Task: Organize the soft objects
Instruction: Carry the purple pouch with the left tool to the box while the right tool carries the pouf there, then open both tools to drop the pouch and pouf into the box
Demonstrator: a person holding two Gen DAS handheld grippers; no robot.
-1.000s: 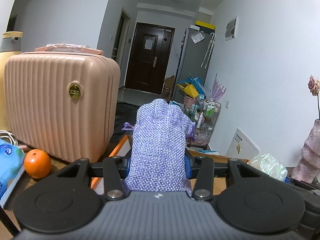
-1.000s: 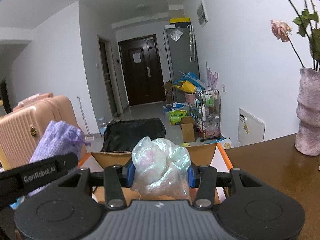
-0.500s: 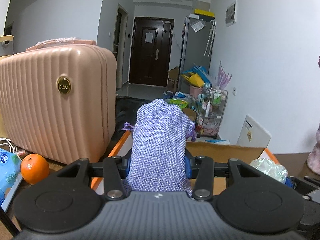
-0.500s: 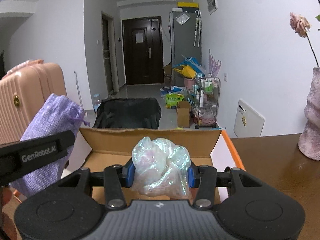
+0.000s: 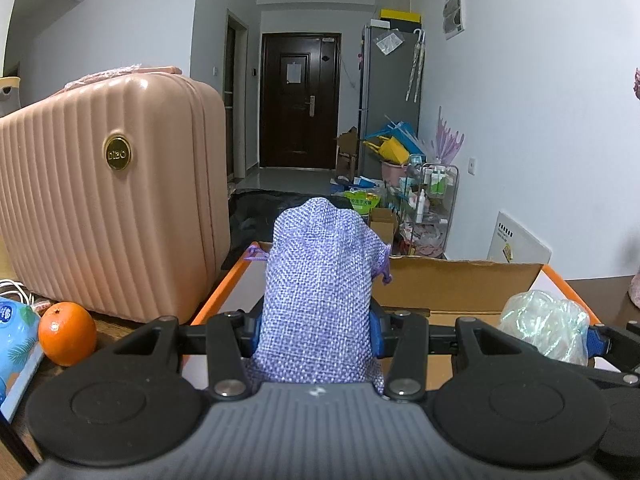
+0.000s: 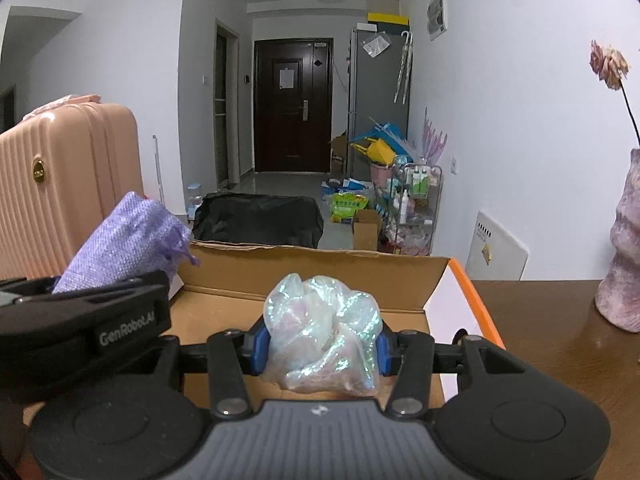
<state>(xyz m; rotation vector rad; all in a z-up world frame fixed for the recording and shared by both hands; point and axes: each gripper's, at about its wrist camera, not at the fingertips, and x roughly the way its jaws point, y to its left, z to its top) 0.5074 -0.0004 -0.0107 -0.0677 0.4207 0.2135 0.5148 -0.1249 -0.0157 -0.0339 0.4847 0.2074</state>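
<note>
My left gripper (image 5: 318, 330) is shut on a purple woven drawstring pouch (image 5: 320, 292), which stands upright between the blue pads. My right gripper (image 6: 320, 344) is shut on a crumpled iridescent plastic bag (image 6: 322, 340). Both hang over an open cardboard box (image 6: 312, 276) with orange-edged flaps. In the right wrist view the pouch (image 6: 124, 240) and the left gripper's black body show at the left. In the left wrist view the iridescent bag (image 5: 544, 326) shows at the right, over the box (image 5: 460, 284).
A pink ribbed suitcase (image 5: 100, 208) stands left of the box. An orange (image 5: 66, 334) and a blue packet (image 5: 16, 336) lie by it. A pink vase (image 6: 624, 264) with dried flowers stands on the brown table (image 6: 552, 344) at the right. Beyond is a cluttered hallway.
Both grippers have sunk and moved forward over the box, which now fills more of each view. Each has rolled a little. The pouch and the bag stay gripped.
</note>
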